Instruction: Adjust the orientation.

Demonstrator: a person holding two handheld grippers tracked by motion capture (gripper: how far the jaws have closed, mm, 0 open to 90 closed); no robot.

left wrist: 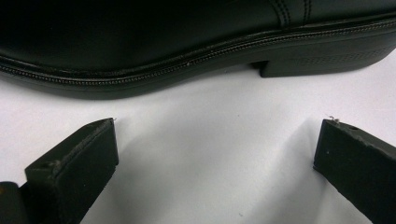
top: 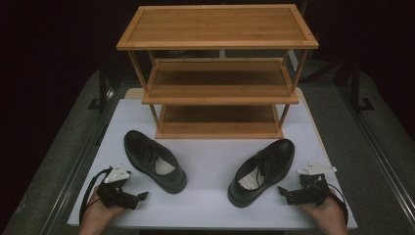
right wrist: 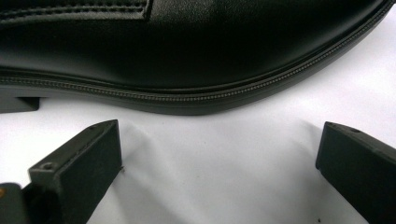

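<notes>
High view, left to right. Left gripper (top: 139, 195), a black angular tool with a grey three-cornered plate on top and a looping black cable, rests near the front left corner of the white table (top: 210, 161), held by the left hand (top: 98, 215); its jaws stand apart, holding nothing. In the left gripper view the two blunt, matte black jaw blocks flank bare white surface, just short of the left shoe's stitched welt and stepped heel. Left shoe (top: 155, 160), a smooth black leather lace-up dress shoe with a pale lining, lies left of the table's middle, toe toward the back left, heel toward the front edge. Three-tier shoe rack (top: 218, 73) of warm, grained bamboo, with flat rimmed rectangular shelves on slim posts, stands at the table's back edge, centred; all shelves bare. Right shoe (top: 262, 171), matching in glossy leather, lies right of the middle, toe toward the back right. Right gripper (top: 284, 192), of the same build, sits near the front right corner in the right hand (top: 325, 213); its jaws are likewise spread wide and empty, close beside the right shoe's ribbed welt as seen in the right gripper view
</notes>
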